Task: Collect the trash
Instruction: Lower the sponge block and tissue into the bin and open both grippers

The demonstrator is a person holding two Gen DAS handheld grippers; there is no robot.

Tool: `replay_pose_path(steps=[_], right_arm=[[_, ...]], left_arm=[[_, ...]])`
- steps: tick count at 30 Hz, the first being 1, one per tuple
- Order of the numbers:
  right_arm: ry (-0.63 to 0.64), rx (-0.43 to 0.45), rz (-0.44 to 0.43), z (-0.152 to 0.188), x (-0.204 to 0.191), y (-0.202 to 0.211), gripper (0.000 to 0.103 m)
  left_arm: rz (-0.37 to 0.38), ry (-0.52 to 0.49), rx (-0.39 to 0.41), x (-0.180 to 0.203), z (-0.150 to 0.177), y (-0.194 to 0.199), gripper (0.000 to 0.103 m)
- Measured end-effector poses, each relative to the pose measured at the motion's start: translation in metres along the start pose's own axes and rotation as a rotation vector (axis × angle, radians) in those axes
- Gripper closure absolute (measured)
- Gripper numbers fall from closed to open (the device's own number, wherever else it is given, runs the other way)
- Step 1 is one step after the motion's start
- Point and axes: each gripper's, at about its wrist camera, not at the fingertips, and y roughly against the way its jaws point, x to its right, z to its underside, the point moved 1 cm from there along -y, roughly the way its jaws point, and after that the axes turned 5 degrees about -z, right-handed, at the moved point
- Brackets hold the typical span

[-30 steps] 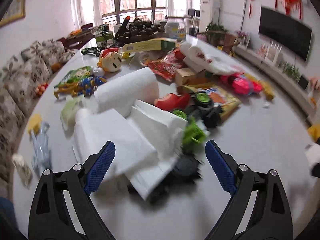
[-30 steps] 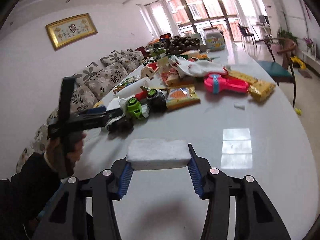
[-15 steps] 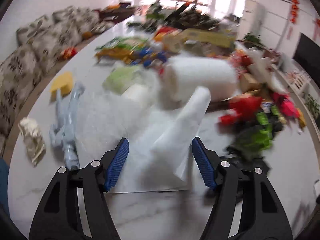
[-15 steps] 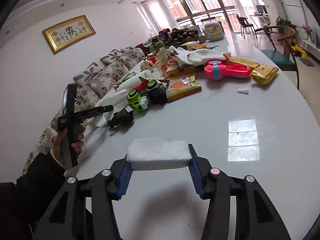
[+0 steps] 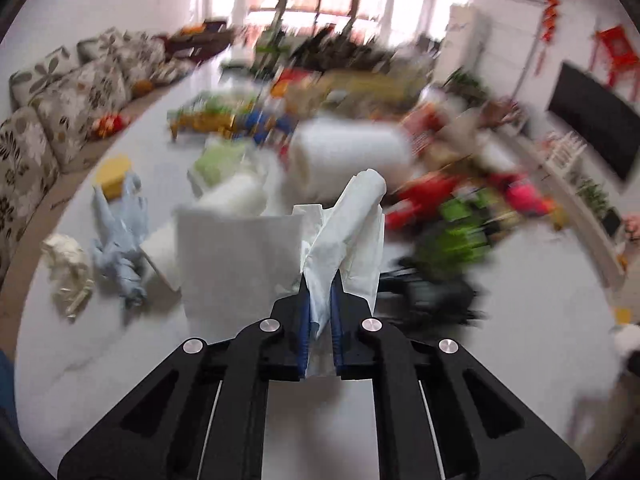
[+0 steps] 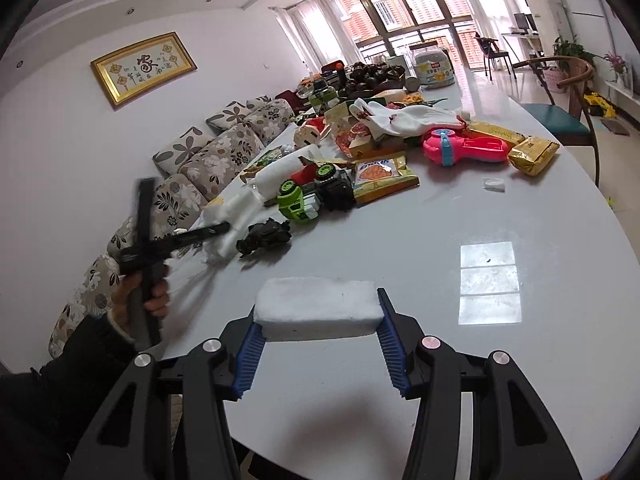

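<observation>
Tissue paper [image 5: 340, 236] sits pinched in the narrow left hand-held gripper [image 5: 320, 312] above the counter [image 5: 100, 360]; the right hand-held gripper [image 6: 318, 344] clamps a white foam block [image 6: 318, 306].

Left tool [image 5: 319, 300] has clamped onto the white tissue [image 5: 348, 232].

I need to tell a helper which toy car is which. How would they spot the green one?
On the long white table, look left of the orange snack packet. The green toy truck sits beside a black one; only it is lime green with a cylindrical drum.
</observation>
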Motion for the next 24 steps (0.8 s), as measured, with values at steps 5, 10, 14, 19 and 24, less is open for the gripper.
replay_pose_path(steps=[5,10,14,19,24], right_arm=[[0.041,0.029,-0.035,0.0,-0.028,0.015,0.051],[0.083,0.035,-0.086,0.008,-0.056,0.026,0.051],[0.108,-0.011,-0.13,0.03,-0.072,0.025,0.051],[0.146,-0.19,-0.167,0.087,-0.081,0.008,0.051],[0.16,-0.451,-0.188,0.161,-0.079,-0.03,0.051]], left_arm=[[0.08,-0.017,0.236,0.008,-0.004,0.129,0.095],[0.096,-0.121,0.398,0.015,0.022,0.234,0.095],[0.119,-0.156,0.326,0.024,0.071,0.252,0.095],[0.143,-0.224,0.038,0.04,0.177,0.197,0.095],[0.19,-0.166,-0.295,0.033,0.271,0.109,0.095]])
